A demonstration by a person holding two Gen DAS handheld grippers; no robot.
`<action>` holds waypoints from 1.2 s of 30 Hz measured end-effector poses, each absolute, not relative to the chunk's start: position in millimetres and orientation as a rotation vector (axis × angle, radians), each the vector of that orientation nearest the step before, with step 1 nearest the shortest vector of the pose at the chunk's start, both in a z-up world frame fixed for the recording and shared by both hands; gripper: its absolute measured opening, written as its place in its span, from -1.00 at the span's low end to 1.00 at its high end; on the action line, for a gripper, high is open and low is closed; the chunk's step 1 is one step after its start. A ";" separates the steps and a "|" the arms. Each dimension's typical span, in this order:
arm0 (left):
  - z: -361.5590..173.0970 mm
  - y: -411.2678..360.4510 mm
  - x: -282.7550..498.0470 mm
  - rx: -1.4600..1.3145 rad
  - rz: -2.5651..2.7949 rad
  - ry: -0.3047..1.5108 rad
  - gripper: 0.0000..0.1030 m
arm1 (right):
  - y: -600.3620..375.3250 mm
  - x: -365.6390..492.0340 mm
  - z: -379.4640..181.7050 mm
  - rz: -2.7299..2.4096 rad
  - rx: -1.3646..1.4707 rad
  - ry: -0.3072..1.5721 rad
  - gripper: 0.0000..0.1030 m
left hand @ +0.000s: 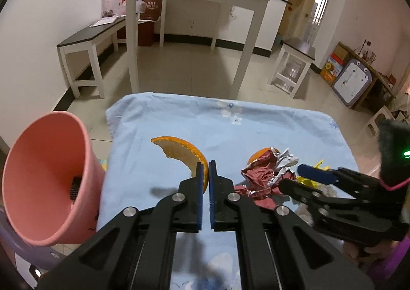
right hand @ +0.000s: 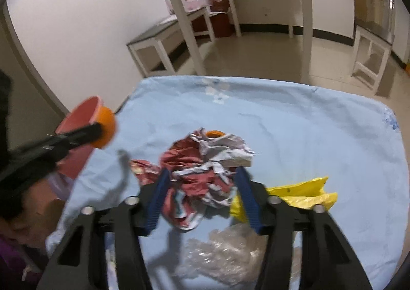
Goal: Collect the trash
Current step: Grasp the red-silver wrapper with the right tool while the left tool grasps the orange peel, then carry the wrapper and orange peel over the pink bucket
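Observation:
My left gripper (left hand: 205,165) is shut on a curved orange peel (left hand: 179,150) and holds it above the blue cloth (left hand: 256,128); in the right wrist view the peel (right hand: 106,127) hangs close to the pink bin (right hand: 77,120). The pink bin (left hand: 43,179) stands tilted off the table's left edge, mouth towards me. My right gripper (right hand: 202,174) is open, its fingers on either side of a crumpled red and silver wrapper (right hand: 205,159). It also shows in the left wrist view (left hand: 292,177) by the wrapper (left hand: 261,174).
A second orange peel (left hand: 261,154) lies behind the wrapper. A yellow plastic scrap (right hand: 302,192) and clear crumpled film (right hand: 225,249) lie near my right gripper. A white table (left hand: 194,8), a bench (left hand: 87,43) and a stool (left hand: 294,67) stand beyond.

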State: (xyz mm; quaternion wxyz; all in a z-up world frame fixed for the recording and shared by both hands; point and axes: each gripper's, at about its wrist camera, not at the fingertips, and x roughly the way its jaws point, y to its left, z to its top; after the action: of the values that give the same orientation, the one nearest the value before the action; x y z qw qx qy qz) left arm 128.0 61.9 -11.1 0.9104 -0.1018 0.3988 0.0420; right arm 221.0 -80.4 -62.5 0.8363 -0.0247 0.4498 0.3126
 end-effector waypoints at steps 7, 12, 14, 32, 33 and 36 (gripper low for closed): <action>-5.6 63.3 112.4 -0.223 0.089 0.799 -0.94 | -80.2 214.9 -73.9 0.658 -0.062 0.960 -0.75; 5.9 64.5 101.8 -0.215 0.082 0.763 -0.94 | -93.6 205.7 -54.2 0.655 0.003 0.889 -0.88; 10.5 65.4 98.7 -0.215 0.076 0.750 -0.94 | -98.1 202.1 -46.0 0.645 0.022 0.863 -0.88; 35.7 76.0 51.3 -0.205 0.057 0.654 -0.94 | -79.4 166.3 0.7 0.669 0.058 0.763 -0.88; 36.1 78.4 49.7 -0.207 0.062 0.652 -0.94 | -74.0 164.6 2.5 0.678 0.060 0.765 -0.88; 38.6 88.1 42.3 -0.218 0.088 0.639 -0.94 | -57.6 162.2 6.6 0.708 0.054 0.765 -0.88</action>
State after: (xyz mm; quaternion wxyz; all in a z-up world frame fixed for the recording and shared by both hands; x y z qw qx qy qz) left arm 42.3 88.1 38.6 0.9426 -0.1069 0.3133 0.0430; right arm 162.2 -57.6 6.6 0.8668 0.0256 0.3653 0.3383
